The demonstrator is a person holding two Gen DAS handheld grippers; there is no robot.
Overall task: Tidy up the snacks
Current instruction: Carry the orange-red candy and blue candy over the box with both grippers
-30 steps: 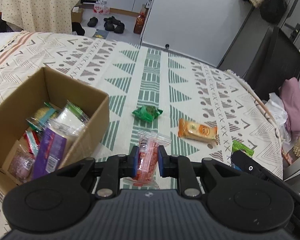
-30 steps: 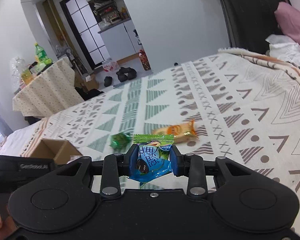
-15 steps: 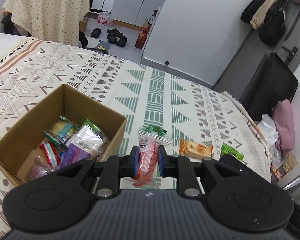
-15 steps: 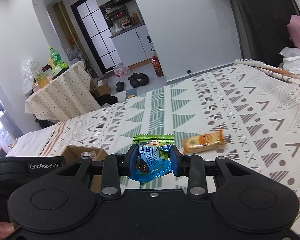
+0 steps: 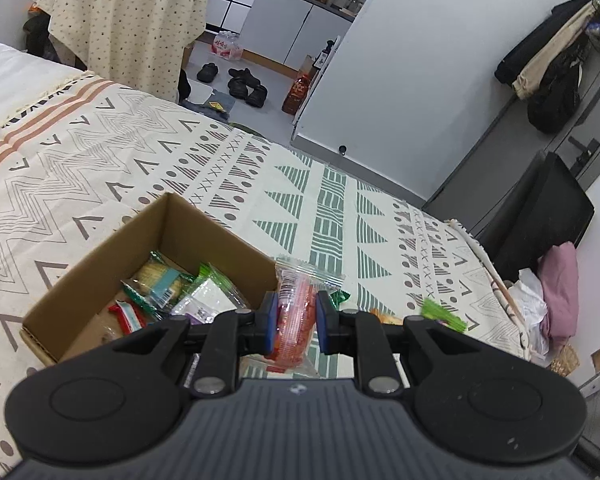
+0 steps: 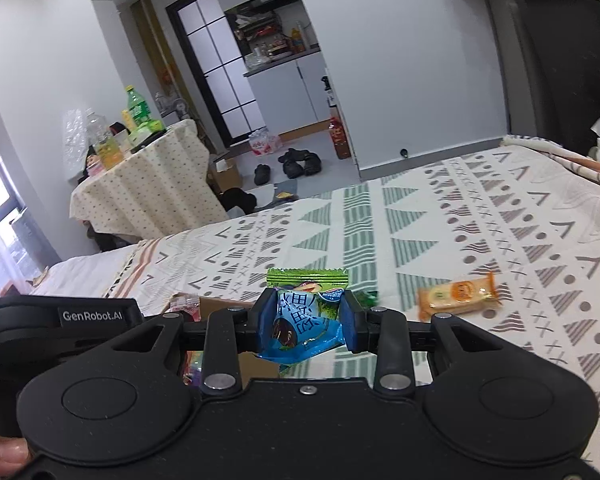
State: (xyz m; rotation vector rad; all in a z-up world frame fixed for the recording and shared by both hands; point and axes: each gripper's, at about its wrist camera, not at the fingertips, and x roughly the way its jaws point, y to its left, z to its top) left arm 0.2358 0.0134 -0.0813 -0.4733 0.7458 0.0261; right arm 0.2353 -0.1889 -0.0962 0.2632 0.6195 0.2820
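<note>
My left gripper [image 5: 296,326] is shut on a clear packet of red snacks [image 5: 294,316], held in the air just right of the open cardboard box [image 5: 100,256], which holds several snack packets. My right gripper [image 6: 306,320] is shut on a blue and green snack packet [image 6: 304,316], held above the bed near the box's corner [image 6: 220,304]. An orange biscuit packet [image 6: 456,296] lies on the patterned bedspread [image 6: 480,220] to the right. A small green packet [image 5: 338,300] lies behind my left gripper's finger, mostly hidden.
The left gripper's body [image 6: 60,320] sits close on the left of the right wrist view. A black chair [image 5: 540,208] and pink clothing [image 5: 560,292] stand off the bed's right edge. A covered table [image 5: 124,28] and shoes [image 5: 244,84] are on the floor beyond.
Both grippers have risen and moved left toward the box, each still holding its packet. The box now lies directly beside the left gripper's fingers.
</note>
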